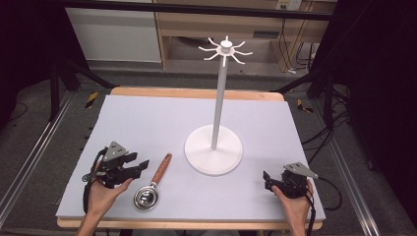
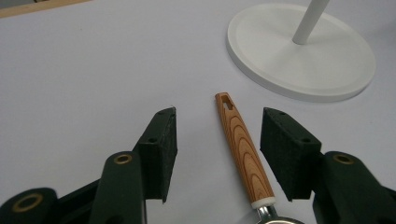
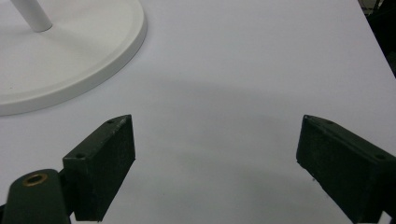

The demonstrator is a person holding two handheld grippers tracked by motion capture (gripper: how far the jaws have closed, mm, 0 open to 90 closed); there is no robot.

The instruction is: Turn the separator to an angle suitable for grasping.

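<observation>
A small ladle with a wooden handle point(image 1: 161, 169) and a metal bowl point(image 1: 146, 198) lies on the pale mat, left of the white stand. My left gripper point(image 1: 142, 164) sits just left of the handle. In the left gripper view the handle point(image 2: 243, 144) lies between the jaws of the left gripper point(image 2: 219, 113); both pads stand clear of it, so it is open. My right gripper point(image 1: 268, 179) rests near the table's front right, and in its own view the right gripper point(image 3: 215, 123) is wide open over bare mat.
A white stand with a round base point(image 1: 213, 150), a thin pole point(image 1: 220, 98) and several hooks on top point(image 1: 225, 49) rises mid-table. Its base point(image 2: 299, 56) is just beyond the handle tip, and lies up and left of the right jaws point(image 3: 70, 56). Wooden table edge point(image 1: 196, 92) runs behind.
</observation>
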